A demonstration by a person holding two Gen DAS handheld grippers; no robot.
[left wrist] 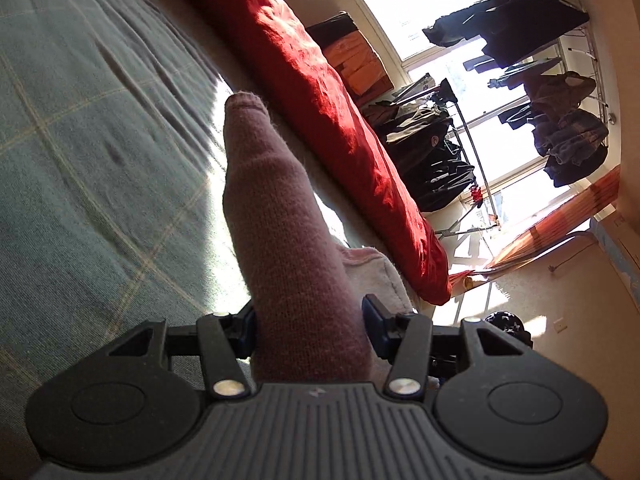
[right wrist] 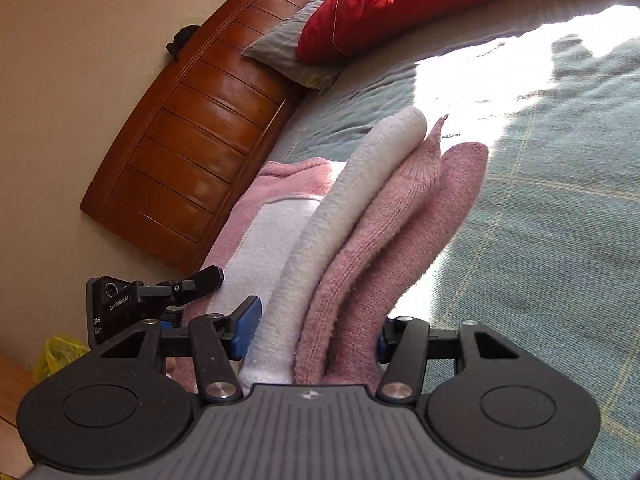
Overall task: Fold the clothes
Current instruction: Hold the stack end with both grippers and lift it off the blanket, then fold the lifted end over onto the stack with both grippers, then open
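Note:
A pink and white knit sweater lies folded into thick layers over the green checked bed cover. My right gripper is shut on a bundle of its white and pink folds, which fill the gap between the blue pads. In the left wrist view my left gripper is shut on a pink knit fold of the sweater, which sticks out forward above the bed cover. A black housing labelled GenRobot.AI shows at the sweater's left side in the right wrist view.
A long red pillow runs along the bed's far side, seen too as the red pillow over a grey pillow. A wooden headboard stands against the wall. A drying rack with dark clothes stands by the bright window.

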